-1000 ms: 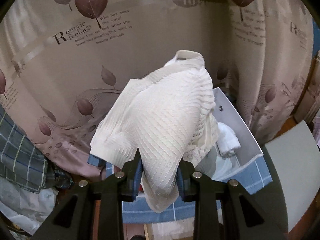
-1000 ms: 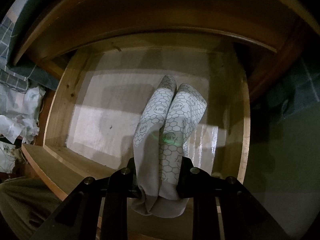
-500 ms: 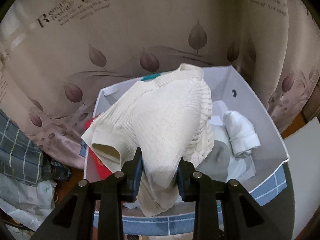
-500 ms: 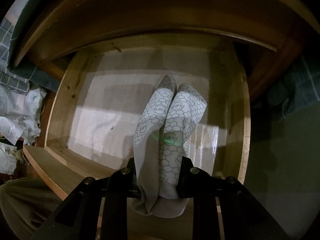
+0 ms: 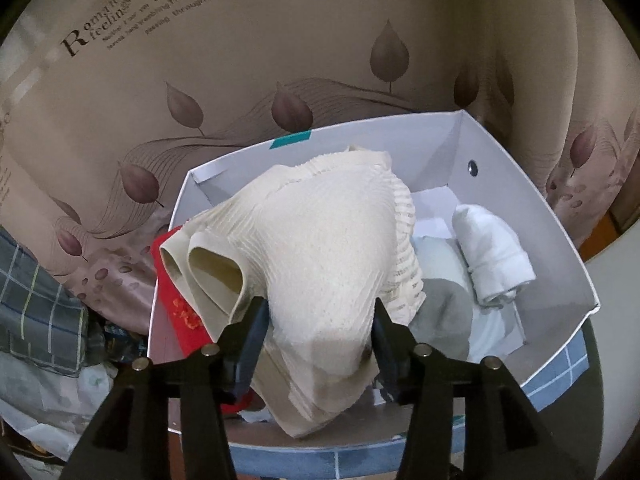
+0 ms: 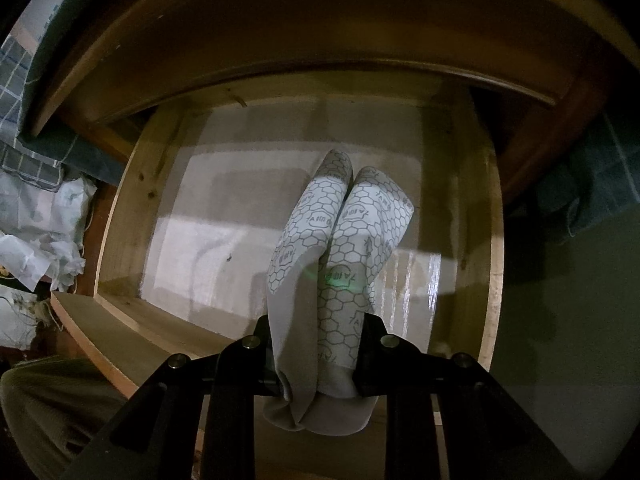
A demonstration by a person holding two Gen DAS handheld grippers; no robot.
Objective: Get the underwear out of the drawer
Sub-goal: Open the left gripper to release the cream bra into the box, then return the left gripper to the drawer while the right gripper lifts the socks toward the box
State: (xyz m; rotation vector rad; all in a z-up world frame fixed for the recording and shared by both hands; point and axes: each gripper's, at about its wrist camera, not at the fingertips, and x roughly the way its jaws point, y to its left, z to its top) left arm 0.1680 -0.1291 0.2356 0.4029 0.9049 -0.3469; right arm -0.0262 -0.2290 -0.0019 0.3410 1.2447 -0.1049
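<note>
Left wrist: left claw (image 5: 318, 320) opening around cream underwear (image 5: 328, 240) over box (image 5: 520, 184) | right wrist: right claw (image 6: 318, 350) clamps patterned underwear (image 6: 340, 240) above drawer (image 6: 120, 200)

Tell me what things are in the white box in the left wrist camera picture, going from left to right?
Red card with gold print → cream ribbed underwear, between the jaws of the left hand-held gripper, which are opening → rolled white cloth near the right wall of the white box.
</note>
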